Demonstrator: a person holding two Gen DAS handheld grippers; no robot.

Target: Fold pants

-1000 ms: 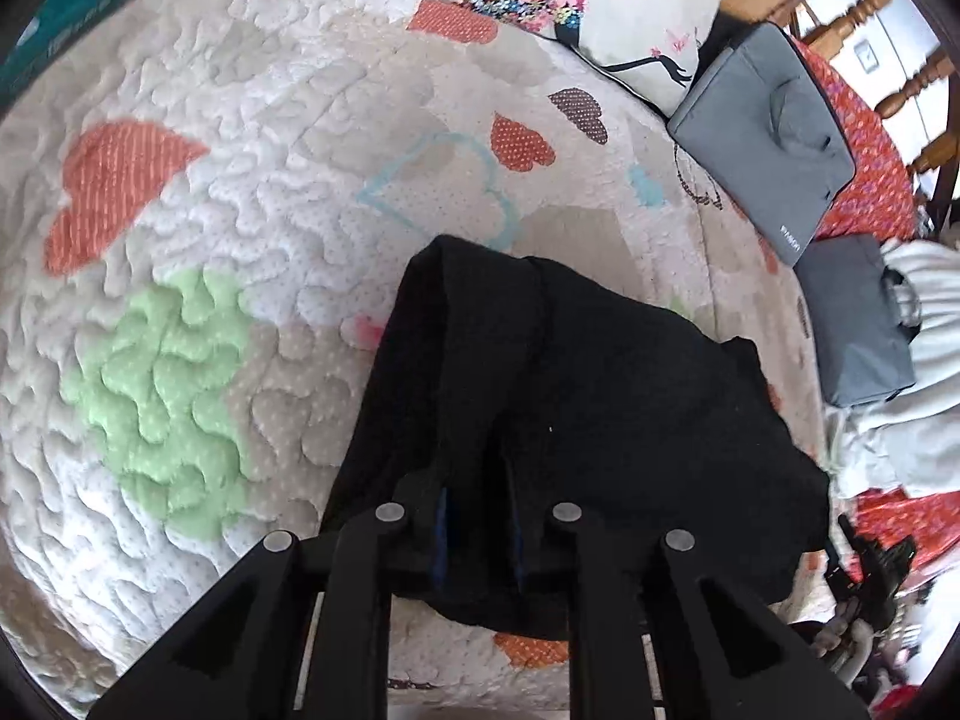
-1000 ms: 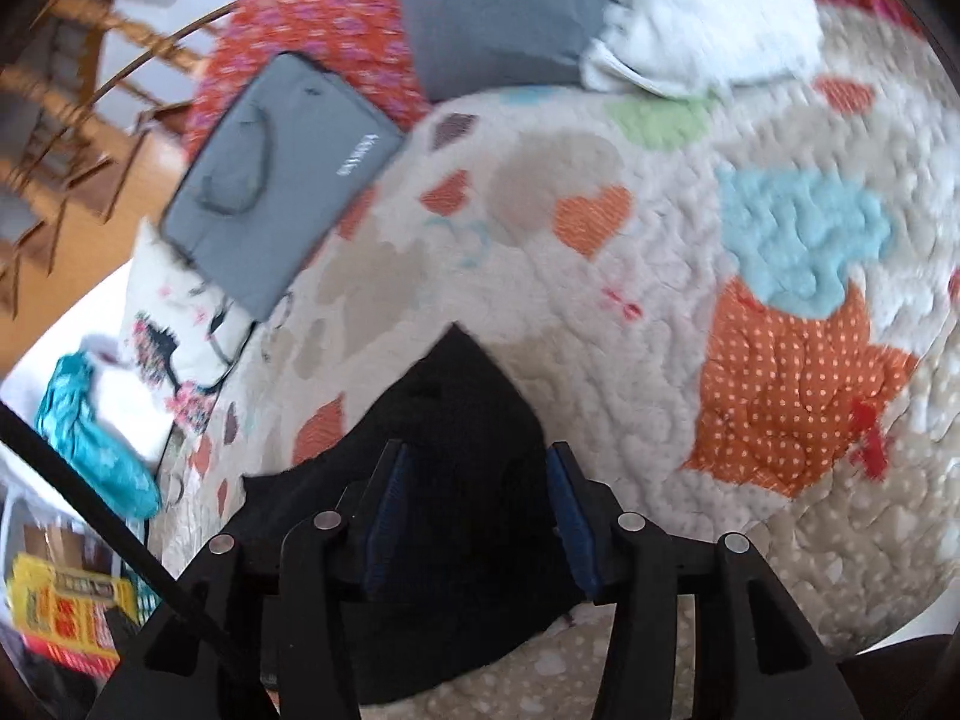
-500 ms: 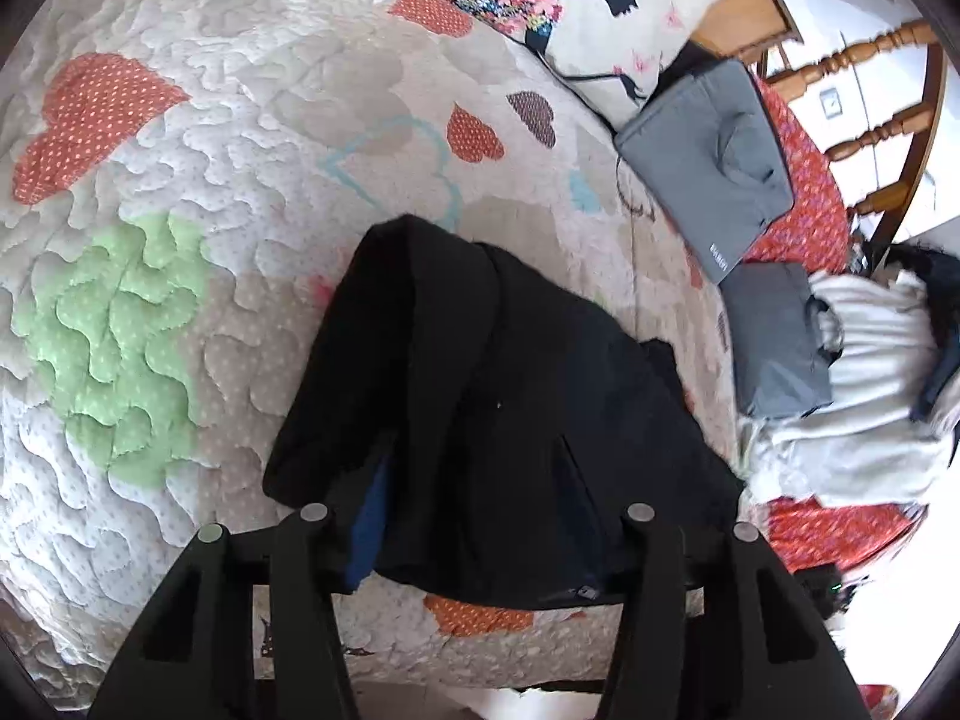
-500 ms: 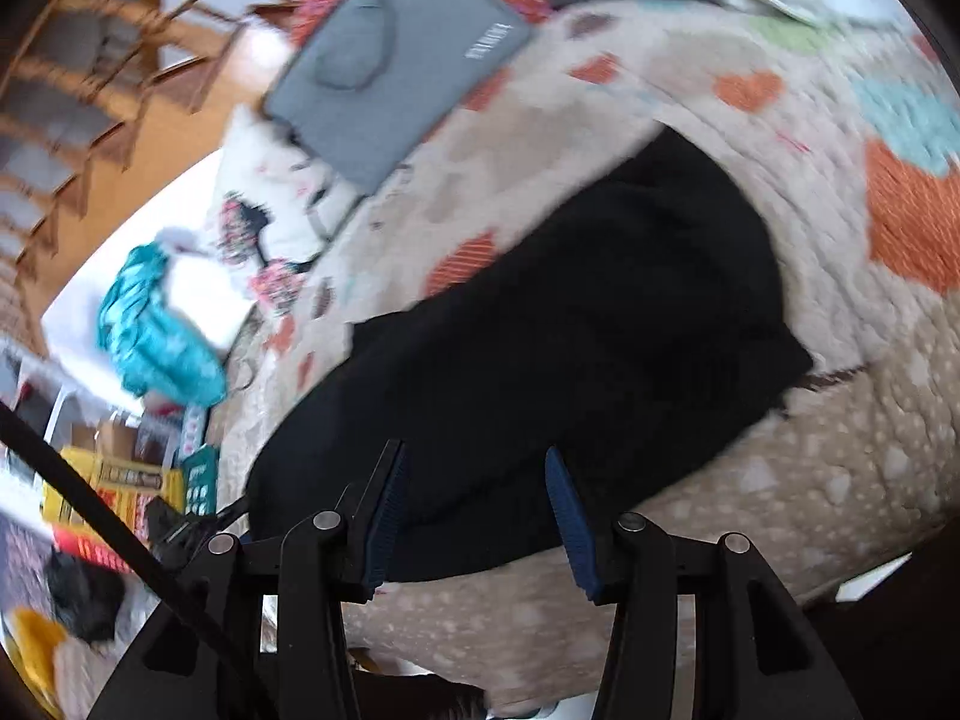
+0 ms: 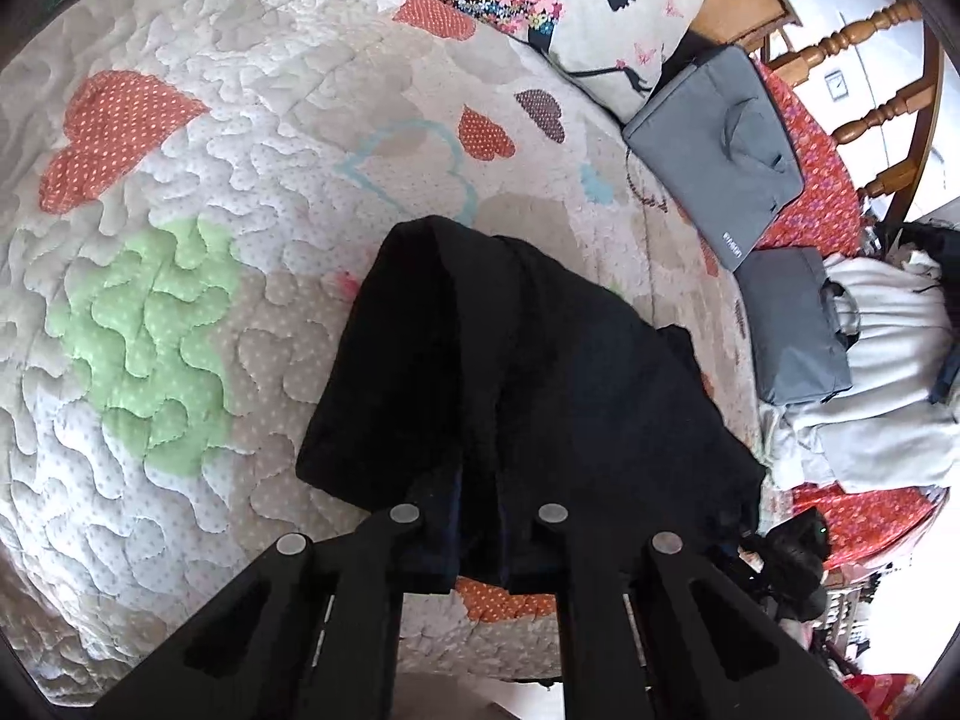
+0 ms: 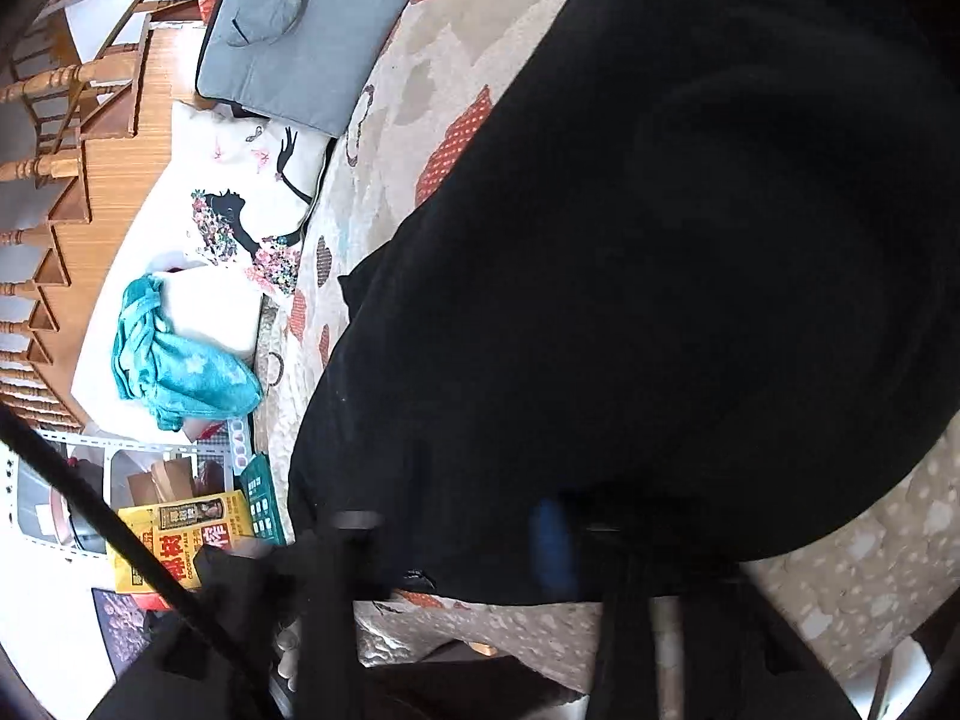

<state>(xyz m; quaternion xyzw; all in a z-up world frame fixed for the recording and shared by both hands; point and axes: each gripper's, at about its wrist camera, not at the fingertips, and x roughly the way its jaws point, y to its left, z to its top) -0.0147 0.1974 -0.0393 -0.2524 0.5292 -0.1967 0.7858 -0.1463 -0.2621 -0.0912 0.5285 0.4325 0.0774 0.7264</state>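
Black pants [image 5: 540,372] lie folded into a thick pad on the heart-patterned quilt [image 5: 180,330]. My left gripper [image 5: 480,546] is at the pants' near edge, its jaws closing with a ridge of black cloth pinched between the pads. In the right wrist view the pants [image 6: 660,240] fill most of the blurred picture. My right gripper [image 6: 474,540] sits low at their near edge, jaws closing with cloth between them and draped over them. One blue pad [image 6: 552,540] shows; the other finger is hidden by the cloth.
A printed pillow [image 5: 570,6], two grey bags [image 5: 714,156] [image 5: 792,330] and pale clothes [image 5: 888,372] lie along the bed's far and right sides, before a wooden chair [image 5: 870,78]. A teal cloth [image 6: 180,360] and yellow box [image 6: 180,534] lie beside the bed.
The left gripper opened wide over the pants' near edge, then closed on it. The right gripper swung from the pants' far end down to their near edge and closed.
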